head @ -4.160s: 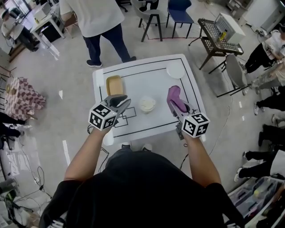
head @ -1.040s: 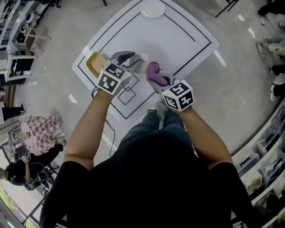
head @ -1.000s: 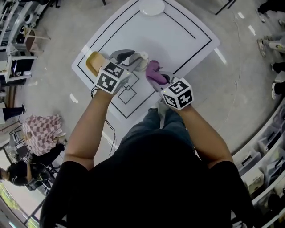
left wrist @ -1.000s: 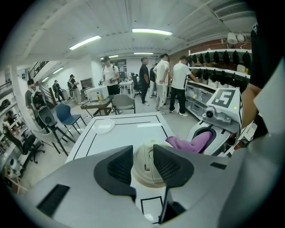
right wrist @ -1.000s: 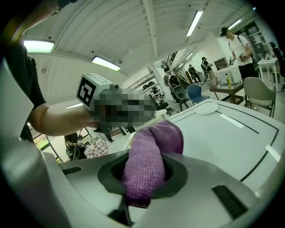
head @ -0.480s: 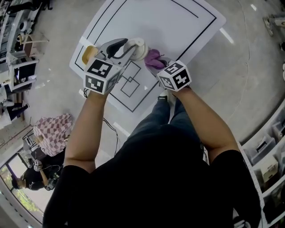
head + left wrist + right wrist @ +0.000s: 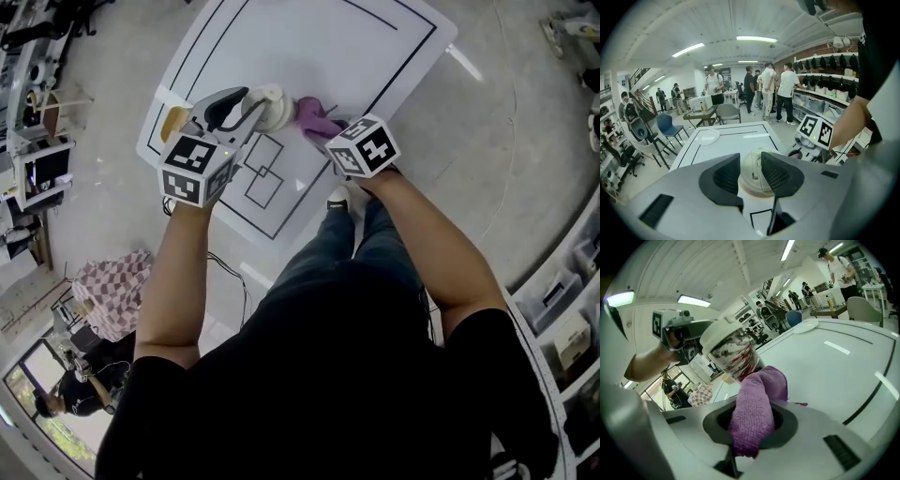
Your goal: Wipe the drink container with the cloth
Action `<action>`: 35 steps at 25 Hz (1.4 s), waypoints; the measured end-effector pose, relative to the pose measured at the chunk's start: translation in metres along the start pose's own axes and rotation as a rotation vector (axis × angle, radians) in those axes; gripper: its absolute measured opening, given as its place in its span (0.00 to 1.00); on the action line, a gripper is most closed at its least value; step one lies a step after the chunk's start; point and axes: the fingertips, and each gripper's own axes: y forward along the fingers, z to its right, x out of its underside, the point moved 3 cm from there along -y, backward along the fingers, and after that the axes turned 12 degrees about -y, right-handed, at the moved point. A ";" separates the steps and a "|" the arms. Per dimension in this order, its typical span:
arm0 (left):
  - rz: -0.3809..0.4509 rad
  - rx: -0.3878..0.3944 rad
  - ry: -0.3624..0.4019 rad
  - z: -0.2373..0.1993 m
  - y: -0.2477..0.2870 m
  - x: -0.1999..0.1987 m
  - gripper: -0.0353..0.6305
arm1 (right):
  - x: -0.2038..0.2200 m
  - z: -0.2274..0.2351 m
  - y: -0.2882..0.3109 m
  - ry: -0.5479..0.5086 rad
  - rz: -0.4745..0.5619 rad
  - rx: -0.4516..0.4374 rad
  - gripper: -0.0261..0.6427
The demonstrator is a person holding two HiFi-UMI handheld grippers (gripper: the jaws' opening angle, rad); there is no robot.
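The drink container [image 7: 272,103] is a paper cup with a white lid and a red-patterned wall [image 7: 733,355]. My left gripper [image 7: 246,101] is shut on it at the lid, which shows between the two pads [image 7: 751,180]. It is held tilted over the white table [image 7: 309,37]. My right gripper [image 7: 328,127] is shut on a purple cloth [image 7: 759,385]. The cloth sticks out past the jaws and touches the cup's lower side. In the head view the cloth [image 7: 314,114] lies right beside the cup.
A tan dish [image 7: 173,120] sits at the table's left edge, behind my left gripper. A white plate [image 7: 708,137] lies at the far end of the table. Several people and chairs [image 7: 727,112] stand beyond it. Black lines and squares [image 7: 262,173] mark the tabletop.
Earlier the cup stood free on the table between the grippers. Now my left gripper holds it, and my right gripper has brought the cloth up against its side.
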 end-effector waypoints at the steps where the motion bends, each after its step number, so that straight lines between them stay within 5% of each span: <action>1: -0.003 0.001 0.001 0.000 0.000 0.001 0.30 | -0.003 0.004 -0.009 -0.006 0.012 -0.002 0.16; 6: -0.002 0.011 -0.003 -0.001 0.002 -0.002 0.30 | -0.039 0.028 -0.057 -0.055 0.126 -0.052 0.16; 13: 0.004 0.029 -0.047 0.003 0.004 -0.013 0.30 | -0.090 0.011 -0.067 -0.256 0.204 -0.316 0.16; 20: 0.009 0.050 -0.029 -0.007 0.008 -0.013 0.30 | -0.084 0.018 -0.032 -0.352 0.059 -0.450 0.16; 35: 0.004 0.077 -0.027 -0.017 0.017 -0.010 0.30 | -0.021 0.053 0.035 -0.519 -0.316 -0.461 0.16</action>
